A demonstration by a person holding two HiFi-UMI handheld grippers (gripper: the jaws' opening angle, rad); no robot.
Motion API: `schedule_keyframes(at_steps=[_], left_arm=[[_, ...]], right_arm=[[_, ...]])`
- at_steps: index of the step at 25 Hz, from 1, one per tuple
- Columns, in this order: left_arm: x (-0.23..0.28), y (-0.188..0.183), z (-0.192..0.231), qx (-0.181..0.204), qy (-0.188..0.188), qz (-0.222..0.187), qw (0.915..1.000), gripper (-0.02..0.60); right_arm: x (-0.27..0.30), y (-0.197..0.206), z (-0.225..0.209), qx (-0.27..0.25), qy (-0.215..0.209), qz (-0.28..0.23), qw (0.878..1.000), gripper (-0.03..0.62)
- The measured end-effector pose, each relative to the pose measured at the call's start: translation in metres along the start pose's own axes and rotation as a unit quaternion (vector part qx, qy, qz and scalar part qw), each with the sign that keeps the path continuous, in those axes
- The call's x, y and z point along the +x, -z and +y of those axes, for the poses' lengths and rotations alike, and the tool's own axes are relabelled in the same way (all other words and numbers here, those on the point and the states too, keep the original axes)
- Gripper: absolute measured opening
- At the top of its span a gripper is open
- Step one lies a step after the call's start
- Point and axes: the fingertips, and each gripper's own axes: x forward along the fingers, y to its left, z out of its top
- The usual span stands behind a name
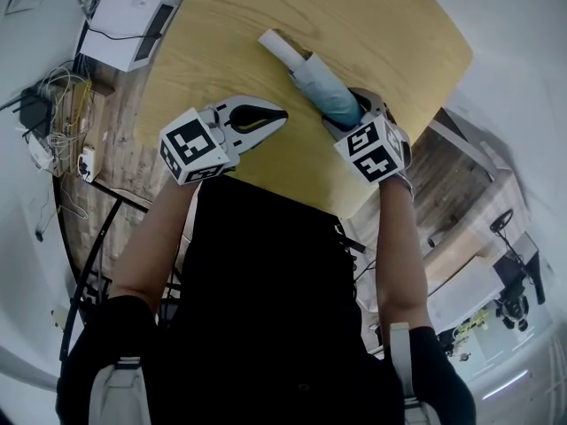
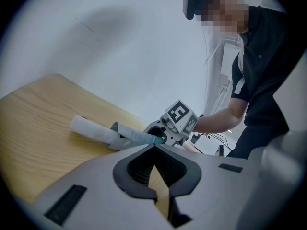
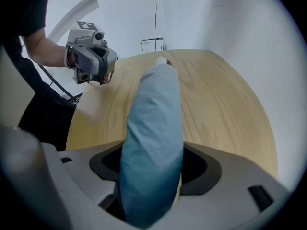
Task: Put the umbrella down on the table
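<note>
A folded light-blue umbrella [image 1: 312, 81] with a whitish far end lies slanted over the round wooden table [image 1: 221, 34]. My right gripper [image 1: 348, 113] is shut on its near end, and the fabric fills the jaws in the right gripper view, umbrella [image 3: 153, 123]. In the left gripper view the umbrella [image 2: 112, 134] has its pale tip low on the tabletop [image 2: 29, 123]; I cannot tell whether it touches. My left gripper [image 1: 278, 116] is shut on nothing, to the left of the umbrella near the table's front edge.
A white box-like device [image 1: 133, 7] stands beyond the table at top left. Cables and a power strip [image 1: 55, 122] lie on the wooden floor at left. Another desk with a chair [image 1: 505, 237] is at right. The table's near edge is close to my body.
</note>
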Motion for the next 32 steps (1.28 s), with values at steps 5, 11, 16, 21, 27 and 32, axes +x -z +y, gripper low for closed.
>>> schedule_keyframes(at_steps=[5, 11, 16, 21, 27, 32], left_arm=[[0.000, -0.009, -0.011, 0.009, 0.004, -0.010, 0.9999, 0.011], [-0.015, -0.030, -0.027, 0.022, 0.004, -0.017, 0.9996, 0.011], [-0.026, -0.060, -0.039, 0.062, 0.010, -0.029, 0.9976, 0.011], [-0.036, -0.095, -0.057, 0.096, 0.022, -0.052, 0.9938, 0.011], [-0.037, -0.131, -0.091, 0.131, 0.043, -0.067, 0.9883, 0.011], [-0.041, -0.154, -0.135, 0.152, 0.052, -0.075, 0.9841, 0.011]], right_arm=[[0.000, 0.002, 0.001, 0.009, -0.001, -0.008, 1.000, 0.302], [-0.012, -0.001, 0.006, 0.038, -0.020, -0.024, 0.999, 0.304], [-0.066, -0.018, -0.003, 0.052, 0.020, -0.074, 0.996, 0.304], [-0.156, -0.042, -0.004, 0.083, 0.067, -0.188, 0.976, 0.302], [-0.284, -0.050, 0.018, 0.144, 0.085, -0.397, 0.903, 0.221], [-0.340, -0.016, 0.040, 0.175, 0.110, -0.482, 0.851, 0.027]])
